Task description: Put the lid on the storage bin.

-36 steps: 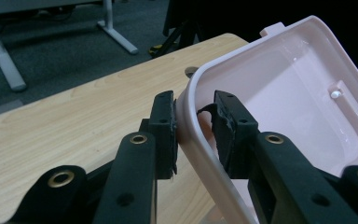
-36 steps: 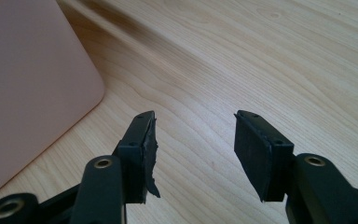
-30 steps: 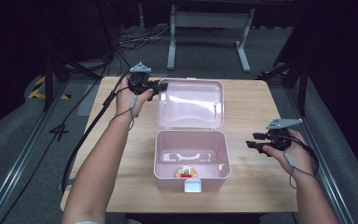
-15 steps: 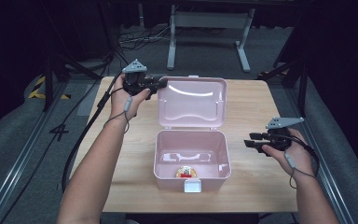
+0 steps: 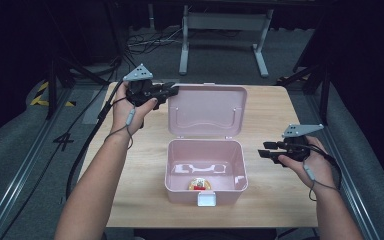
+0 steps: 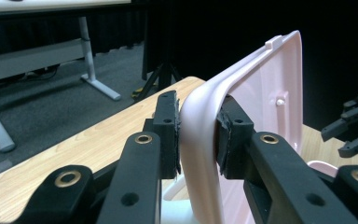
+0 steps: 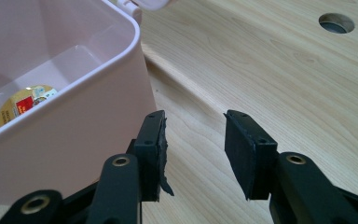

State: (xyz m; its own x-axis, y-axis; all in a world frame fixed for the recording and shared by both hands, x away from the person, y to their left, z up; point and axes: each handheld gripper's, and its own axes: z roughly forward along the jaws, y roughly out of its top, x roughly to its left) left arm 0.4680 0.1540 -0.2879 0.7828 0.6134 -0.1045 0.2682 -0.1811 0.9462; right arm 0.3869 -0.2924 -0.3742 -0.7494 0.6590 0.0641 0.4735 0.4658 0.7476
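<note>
CHANGE: left gripper [image 5: 167, 91] clamps the far-left corner of the lid [image 5: 207, 110] of the pink box [image 5: 205, 172], a little higher than a second ago, so I judge closing begins | RIGHT: right gripper [image 5: 266, 153] at 3 o'clock of box, jaws apart, empty | INSIDE: small round item [image 5: 199, 184], label unreadable | BOX: table [image 5: 130, 165] centre
</note>
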